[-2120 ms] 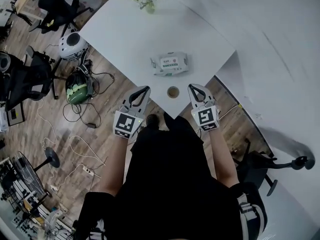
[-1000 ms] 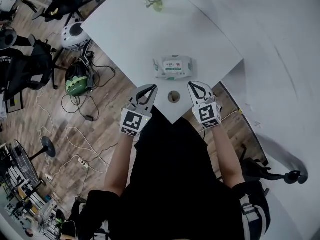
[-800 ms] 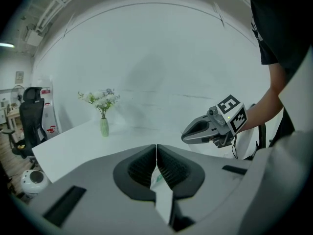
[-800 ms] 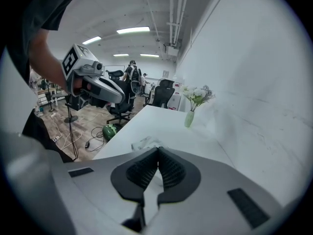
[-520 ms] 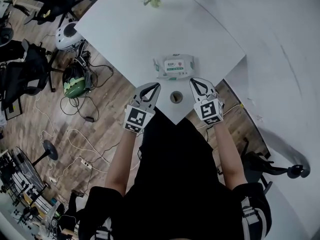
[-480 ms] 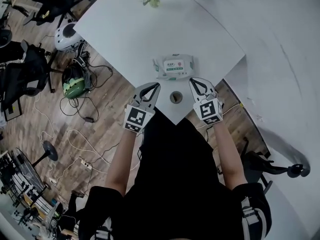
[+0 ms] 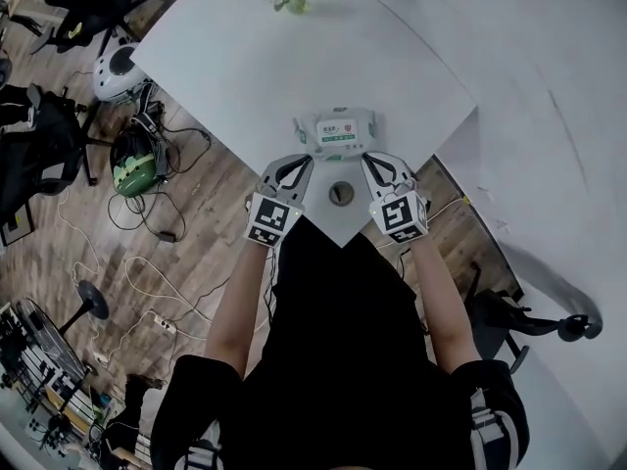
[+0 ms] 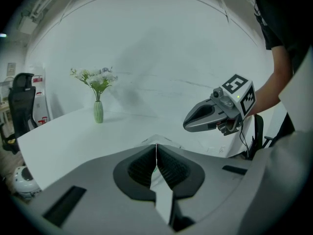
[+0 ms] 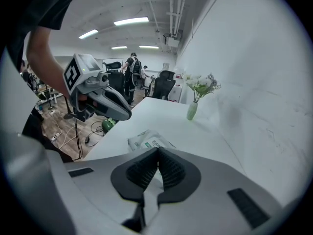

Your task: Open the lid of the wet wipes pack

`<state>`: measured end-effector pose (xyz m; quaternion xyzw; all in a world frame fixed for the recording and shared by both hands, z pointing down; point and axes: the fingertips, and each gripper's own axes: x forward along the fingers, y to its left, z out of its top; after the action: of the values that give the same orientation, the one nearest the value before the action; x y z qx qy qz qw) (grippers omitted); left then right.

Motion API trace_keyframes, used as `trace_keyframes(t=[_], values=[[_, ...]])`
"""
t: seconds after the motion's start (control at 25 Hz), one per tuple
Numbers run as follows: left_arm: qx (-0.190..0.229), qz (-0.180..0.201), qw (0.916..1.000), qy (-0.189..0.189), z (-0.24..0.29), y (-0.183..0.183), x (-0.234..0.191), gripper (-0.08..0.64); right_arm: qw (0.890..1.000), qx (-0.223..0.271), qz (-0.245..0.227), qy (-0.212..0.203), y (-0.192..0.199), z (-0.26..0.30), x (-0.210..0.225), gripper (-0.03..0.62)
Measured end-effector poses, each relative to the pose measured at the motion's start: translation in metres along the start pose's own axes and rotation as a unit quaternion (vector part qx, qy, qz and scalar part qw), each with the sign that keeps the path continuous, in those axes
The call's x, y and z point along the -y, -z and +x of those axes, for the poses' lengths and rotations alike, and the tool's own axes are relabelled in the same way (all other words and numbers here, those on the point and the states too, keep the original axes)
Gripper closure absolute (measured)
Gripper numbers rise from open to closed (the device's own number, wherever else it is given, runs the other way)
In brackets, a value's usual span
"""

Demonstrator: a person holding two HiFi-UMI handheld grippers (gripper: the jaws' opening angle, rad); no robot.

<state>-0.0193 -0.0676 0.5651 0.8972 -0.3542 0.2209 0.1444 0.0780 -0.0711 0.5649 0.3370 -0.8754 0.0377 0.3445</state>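
My left gripper (image 7: 298, 162) & right gripper (image 7: 373, 161), both clenched on nothing, sit just short of the wet wipes pack (image 7: 335, 132) by the surface's (image 7: 245, 57) near corner, prob. light, squashy & slidey, so I'd pin one end & pry the lid (image 7: 338, 124) at its edge.

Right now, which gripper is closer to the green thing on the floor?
Left. The left gripper is at the table edge on the side of the green thing; the right gripper is farther off, past the hole.

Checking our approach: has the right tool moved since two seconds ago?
Yes. The right tool has advanced past the round hole toward the wet wipes pack, its tip now near the pack's edge.
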Motion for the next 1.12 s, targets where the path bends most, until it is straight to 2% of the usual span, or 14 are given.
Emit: trace_keyframes(t=[0.64, 1.12], values=[[-0.048, 0.002, 0.9986, 0.024, 0.036, 0.051, -0.017, 0.535, 0.999, -0.018, -0.003, -0.040, 0.001, 0.035, -0.011, 0.575], [-0.057, 0.005, 0.9977, 0.037, 0.059, 0.054, -0.022, 0.535, 0.999, -0.031, 0.006, -0.045, 0.008, 0.048, -0.009, 0.575]])
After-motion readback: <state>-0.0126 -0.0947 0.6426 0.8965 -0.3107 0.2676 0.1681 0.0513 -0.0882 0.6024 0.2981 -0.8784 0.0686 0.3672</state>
